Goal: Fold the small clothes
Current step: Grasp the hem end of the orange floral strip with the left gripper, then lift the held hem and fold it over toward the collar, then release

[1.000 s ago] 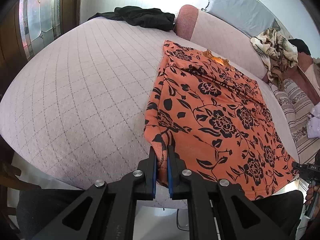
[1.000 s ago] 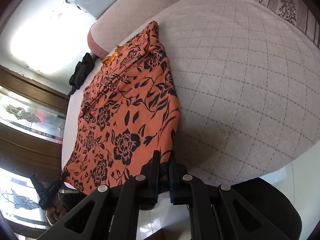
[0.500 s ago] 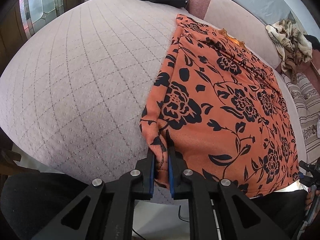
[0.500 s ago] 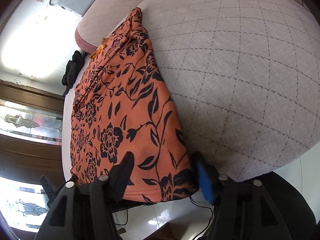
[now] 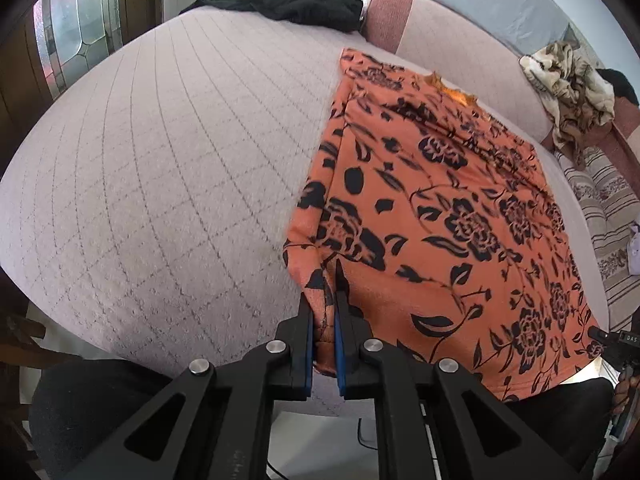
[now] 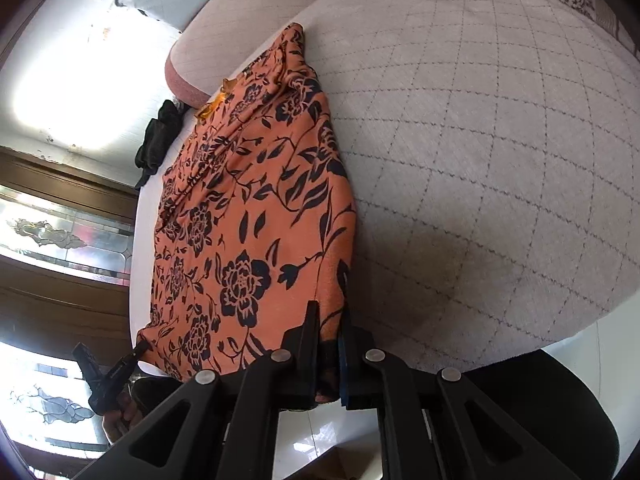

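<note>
A big round bed (image 5: 160,184) with a pale quilted cover fills most of both views. On it lies the orange cloth (image 5: 440,220) with black flowers, spread flat, with its near edge at the near rim of the bed and its far end close to the pink headboard (image 5: 448,44). A black heap (image 5: 296,4) of clothes sits at the far side of the bed, well apart from the orange cloth, and a brown and cream heap (image 5: 572,80) lies on the headboard off to the right. The left gripper (image 5: 325,316) has its fingers pressed nearly together on the near left corner of the cloth, and a bunch of cloth shows between them. The right gripper (image 6: 330,340) is the same on the near right corner, fingers nearly together with the hem pinched in. The cloth looks thin, soft and light. It will likely droop and fold wherever it is not held, and it may slide a bit on the cover. It will not break. Holding the two near corners looks like a good way to lift that edge and carry it over to the far end. A tiny bright orange bit (image 5: 456,94) pokes out near the far edge.
</note>
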`<state>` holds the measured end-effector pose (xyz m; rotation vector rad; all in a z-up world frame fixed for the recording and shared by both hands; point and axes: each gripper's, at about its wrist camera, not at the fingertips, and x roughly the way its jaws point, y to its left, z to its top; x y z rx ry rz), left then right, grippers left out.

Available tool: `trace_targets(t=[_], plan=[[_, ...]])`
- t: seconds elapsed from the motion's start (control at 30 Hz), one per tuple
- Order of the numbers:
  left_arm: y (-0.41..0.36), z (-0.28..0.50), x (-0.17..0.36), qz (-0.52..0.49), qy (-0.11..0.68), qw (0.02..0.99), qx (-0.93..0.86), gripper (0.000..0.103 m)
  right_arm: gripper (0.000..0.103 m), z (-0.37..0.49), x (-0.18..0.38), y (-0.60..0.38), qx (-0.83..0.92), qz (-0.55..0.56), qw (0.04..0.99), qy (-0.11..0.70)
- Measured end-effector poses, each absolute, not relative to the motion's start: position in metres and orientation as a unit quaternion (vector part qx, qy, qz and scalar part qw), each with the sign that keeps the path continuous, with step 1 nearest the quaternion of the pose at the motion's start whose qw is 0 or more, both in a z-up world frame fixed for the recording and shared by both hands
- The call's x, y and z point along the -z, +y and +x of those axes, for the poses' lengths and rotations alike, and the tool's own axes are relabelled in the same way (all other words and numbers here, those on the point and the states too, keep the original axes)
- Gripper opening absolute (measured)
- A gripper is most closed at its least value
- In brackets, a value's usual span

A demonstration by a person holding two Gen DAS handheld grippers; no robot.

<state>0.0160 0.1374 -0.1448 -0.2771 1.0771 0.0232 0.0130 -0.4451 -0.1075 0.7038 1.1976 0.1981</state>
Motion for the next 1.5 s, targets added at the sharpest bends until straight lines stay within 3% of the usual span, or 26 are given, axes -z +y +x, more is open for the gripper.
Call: trace_targets(t=[0.6, 0.9, 1.07, 1.5], plan=[[0.135, 0.02, 0.157, -0.131, 0.522, 0.843, -0.017, 0.009, 0.012, 0.022, 0.133, -0.448, -0.083, 0.345, 0.736, 0.577], [0.14, 0.02, 0.14, -0.138, 0.502, 0.854, -0.013, 0.009, 0.007, 0.025, 0.11, -0.447, -0.107, 0.352, 0.75, 0.55], [0.14, 0.027, 0.156, -0.138, 0.532, 0.835, -0.021, 0.009, 0.007, 0.03, 0.127, -0.445, -0.101, 0.355, 0.735, 0.569], [0.134, 0.068, 0.1, -0.119, 0.463, 0.879, 0.011, 0.009, 0.007, 0.072, 0.095, -0.443, -0.157, 0.393, 0.75, 0.509]])
